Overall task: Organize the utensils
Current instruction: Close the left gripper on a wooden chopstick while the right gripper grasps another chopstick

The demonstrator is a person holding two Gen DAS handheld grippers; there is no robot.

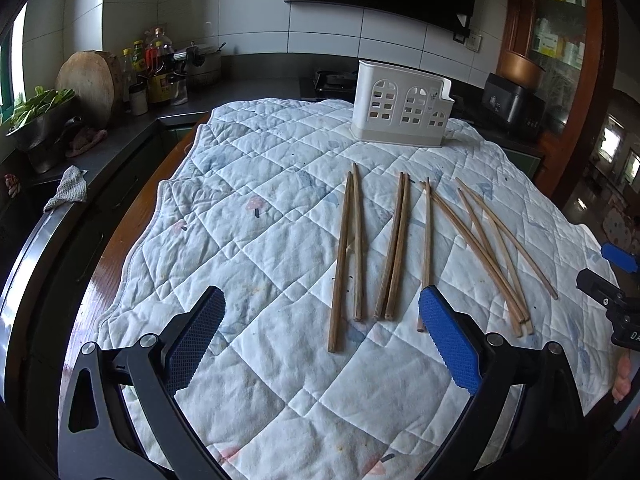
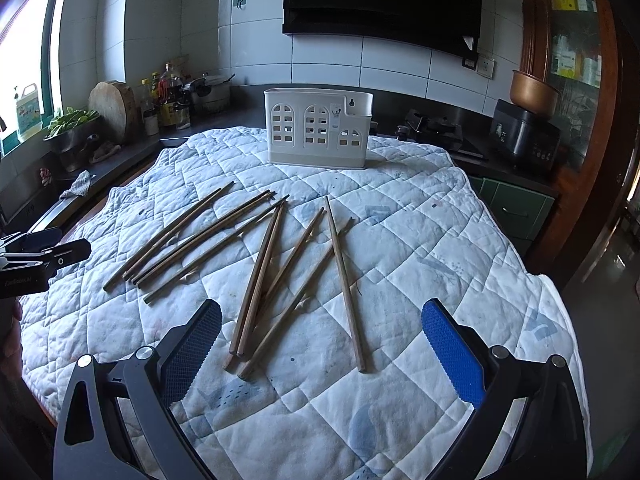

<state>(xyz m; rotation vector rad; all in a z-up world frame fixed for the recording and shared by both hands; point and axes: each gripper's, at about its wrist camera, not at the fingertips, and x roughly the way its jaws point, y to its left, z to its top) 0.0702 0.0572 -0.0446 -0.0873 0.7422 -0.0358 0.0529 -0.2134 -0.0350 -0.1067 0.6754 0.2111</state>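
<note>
Left gripper [image 1: 322, 334]: jaws wide, empty, above near edge of quilted cloth [image 1: 248, 208] on tabletop. Right gripper [image 2: 322, 338]: jaws wide, empty, over near ends of chopsticks [image 2: 256, 276]. Chopsticks lie flat on cloth, loosely spread, some crossing. White utensil holder [image 2: 318, 132] stands upright at far end of cloth, apart from chopsticks.

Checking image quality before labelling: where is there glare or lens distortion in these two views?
Left wrist view: fisheye bends the quilted cloth edges; daylight glare on the glossy table edge; chopsticks sharp. Right wrist view: the window is blown out at upper left; utensil holder is clear; corners vignette black.
</note>
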